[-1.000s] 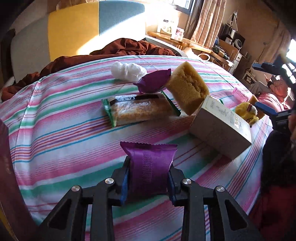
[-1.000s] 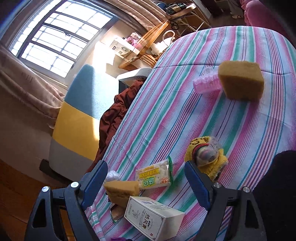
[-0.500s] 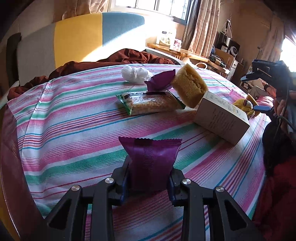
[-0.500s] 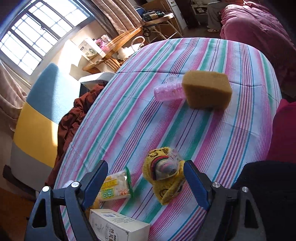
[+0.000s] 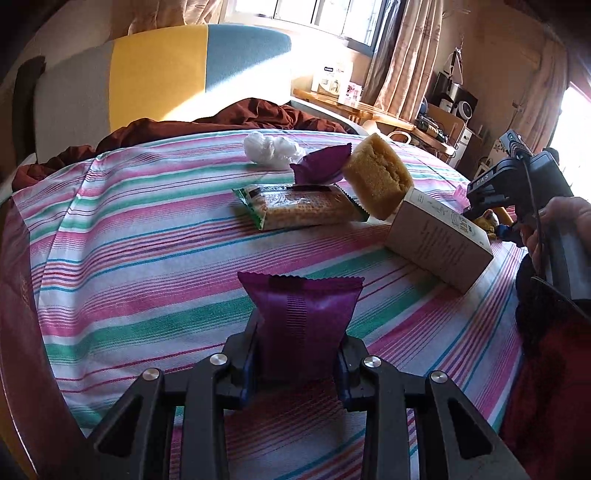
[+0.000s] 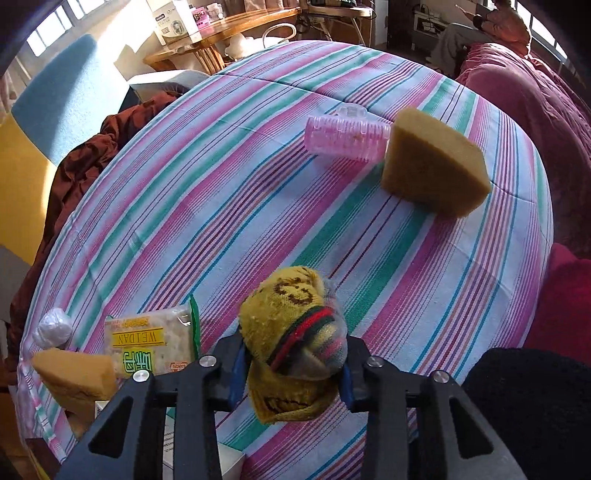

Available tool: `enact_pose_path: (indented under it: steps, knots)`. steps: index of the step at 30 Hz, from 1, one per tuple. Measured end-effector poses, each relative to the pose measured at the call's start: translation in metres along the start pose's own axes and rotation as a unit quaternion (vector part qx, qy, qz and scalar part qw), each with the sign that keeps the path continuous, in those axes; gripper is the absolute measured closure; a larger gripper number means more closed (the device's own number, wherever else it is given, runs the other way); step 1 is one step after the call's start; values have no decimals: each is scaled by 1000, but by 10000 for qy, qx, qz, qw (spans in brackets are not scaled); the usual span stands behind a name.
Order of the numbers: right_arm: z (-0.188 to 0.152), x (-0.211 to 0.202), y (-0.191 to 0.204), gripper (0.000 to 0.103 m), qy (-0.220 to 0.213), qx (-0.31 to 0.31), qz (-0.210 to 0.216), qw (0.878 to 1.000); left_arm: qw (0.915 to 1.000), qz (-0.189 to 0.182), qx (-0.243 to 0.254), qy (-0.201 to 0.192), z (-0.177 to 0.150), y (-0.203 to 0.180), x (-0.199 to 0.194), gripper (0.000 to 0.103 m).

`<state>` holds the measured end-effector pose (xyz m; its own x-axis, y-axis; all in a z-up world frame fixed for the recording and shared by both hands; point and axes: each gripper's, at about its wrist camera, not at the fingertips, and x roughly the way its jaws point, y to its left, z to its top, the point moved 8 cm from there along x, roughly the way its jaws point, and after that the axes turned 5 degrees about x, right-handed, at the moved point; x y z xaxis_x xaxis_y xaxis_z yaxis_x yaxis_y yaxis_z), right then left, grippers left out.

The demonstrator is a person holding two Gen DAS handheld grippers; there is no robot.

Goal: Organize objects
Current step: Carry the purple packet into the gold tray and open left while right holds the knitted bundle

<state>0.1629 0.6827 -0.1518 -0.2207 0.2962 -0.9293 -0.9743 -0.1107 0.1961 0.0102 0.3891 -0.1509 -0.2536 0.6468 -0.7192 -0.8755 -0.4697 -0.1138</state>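
Past the far edge of my table (image 5: 140, 236), with its striped cloth (image 6: 229, 192), stands a chair (image 5: 159, 70) with grey, yellow and blue panels. A brown blanket (image 5: 258, 114) lies bunched between the chair and that far edge. Behind it, by the window (image 5: 314, 14), a wooden side table (image 6: 221, 33) carries a white box (image 5: 330, 77). Beige curtains (image 5: 402, 55) hang beside the window. Off the right edge I see a pink bedspread (image 6: 517, 96). Small electronics (image 5: 458, 103) sit against the back wall; what they are, I cannot tell.
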Motion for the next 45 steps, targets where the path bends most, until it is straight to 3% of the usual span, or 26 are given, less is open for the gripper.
enact_pose_path:
  steps: [6, 12, 15, 20, 24, 27, 29, 32, 36, 45]
  knots:
    - [5, -34, 21, 66, -677, -378, 792, 9938, 10000, 67, 55, -6, 0, -1, 1, 70]
    - [-8, -78, 69, 66, -1129, -1101, 1884, 9693, 9998, 155, 130, -8, -1, -2, 0, 70]
    - [-29, -94, 112, 66, -992, -1735, 2554, 9460, 9995, 246, 211, 3, -1, -4, 0, 70]
    - [-83, -106, 161, 66, -555, -2962, 3181, 8989, 9990, 358, 273, 17, 0, -4, -2, 70]
    - [-103, -97, 171, 66, -84, -3234, 3325, 8859, 9987, 445, 233, 42, -2, -2, -5, 70]
    - [-125, -102, 177, 66, 302, -3509, 3601, 8639, 9982, 521, 279, 31, -6, -4, -10, 70]
    - [-139, -98, 182, 66, 514, -3722, 3579, 8549, 9981, 537, 303, 43, -8, -5, -13, 71]
    - [-147, -82, 181, 66, 771, -3800, 3291, 8610, 9984, 501, 234, 71, -9, -6, -17, 71]
    - [-162, -72, 185, 66, 1003, -4056, 3077, 8549, 9985, 497, 210, 75, -12, -6, -23, 71]
    - [-178, -38, 179, 66, 1386, -4339, 2326, 8593, 9984, 558, 105, 13, -6, -3, -39, 71]
